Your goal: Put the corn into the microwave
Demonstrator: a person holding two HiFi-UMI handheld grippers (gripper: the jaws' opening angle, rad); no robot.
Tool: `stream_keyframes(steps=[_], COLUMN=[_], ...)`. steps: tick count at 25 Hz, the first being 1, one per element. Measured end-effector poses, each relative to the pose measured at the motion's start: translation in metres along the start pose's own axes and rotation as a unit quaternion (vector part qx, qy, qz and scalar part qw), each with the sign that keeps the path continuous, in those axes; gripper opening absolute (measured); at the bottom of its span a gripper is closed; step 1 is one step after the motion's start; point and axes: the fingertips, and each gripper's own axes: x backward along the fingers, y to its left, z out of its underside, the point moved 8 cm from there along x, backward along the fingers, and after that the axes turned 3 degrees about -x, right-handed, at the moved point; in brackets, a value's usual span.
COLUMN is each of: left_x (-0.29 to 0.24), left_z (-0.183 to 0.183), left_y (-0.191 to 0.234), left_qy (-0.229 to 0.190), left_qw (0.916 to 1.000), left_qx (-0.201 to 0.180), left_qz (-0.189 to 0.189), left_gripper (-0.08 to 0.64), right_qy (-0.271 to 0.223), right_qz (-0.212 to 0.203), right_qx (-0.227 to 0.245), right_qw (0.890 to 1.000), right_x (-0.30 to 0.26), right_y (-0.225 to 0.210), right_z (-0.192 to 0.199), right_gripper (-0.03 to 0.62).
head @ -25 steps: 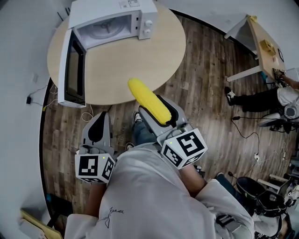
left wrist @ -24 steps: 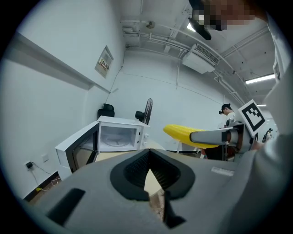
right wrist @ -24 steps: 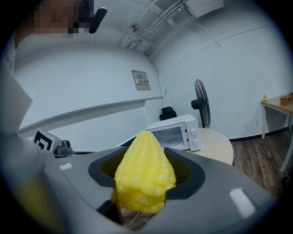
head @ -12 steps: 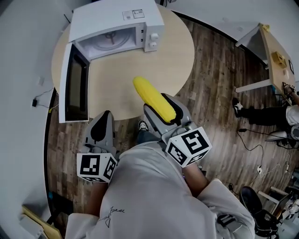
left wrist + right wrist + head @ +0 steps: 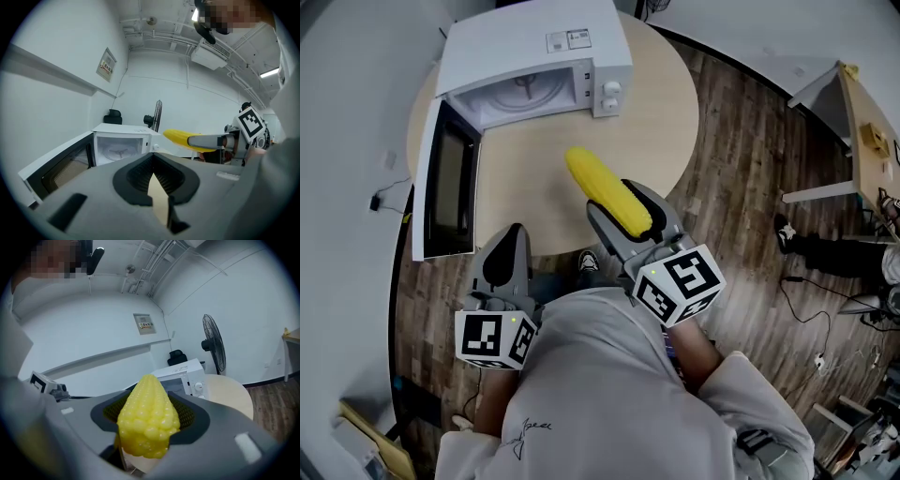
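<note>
Right gripper (image 5: 615,199) has the corn (image 5: 592,178) clamped between its jaws. They stand wide, one on each side of the cob's thick end, and the pointy end sticks out past the tips. In the right gripper view the cob fills the gap between the jaws and blocks most of what's ahead.

The corn isn't in the microwave (image 5: 534,52) yet. It's up in the air over the near part of the round table (image 5: 661,103), tip aimed up and left toward the oven, with bare tabletop between the two. The left gripper view shows it from the side, at roughly the height of the microwave body.

The microwave sits at the far edge of the table with its door (image 5: 445,178) swung fully open to the left, hanging out past the table rim. The cavity is lit and white inside, and the turntable (image 5: 117,151) is visible in there. The two knobs are on the right end of the front panel.

Left gripper (image 5: 508,234) is lower left, near the table's near edge, just below the free end of the open door. Its jaws are pinched together with only a sliver between them, and nothing is in them.

Other stuff around – wood plank floor (image 5: 750,187), a standing fan (image 5: 214,350) behind the table, and another desk (image 5: 862,131) off to the right.
</note>
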Motion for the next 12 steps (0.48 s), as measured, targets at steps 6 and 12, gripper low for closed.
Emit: stream_keyframes(steps=[6,12], left_x=[-0.005,-0.006], left_z=[0.002,0.003], left_y=[-0.005,-0.005], left_qy=[0.01,0.011], left_qw=[0.9999,0.9997], left_qx=[-0.001,0.002], left_qz=[-0.011,-0.022], left_gripper=[-0.011,-0.011], right_qy=[0.003,0.012], right_qz=[-0.013,-0.023], right_qx=[0.002,0.0], right_qw=[1.0,1.0], right_x=[-0.014,-0.027], right_y=[-0.012,-0.019], right_z=[-0.003,0.0], right_gripper=[0.259,0.261])
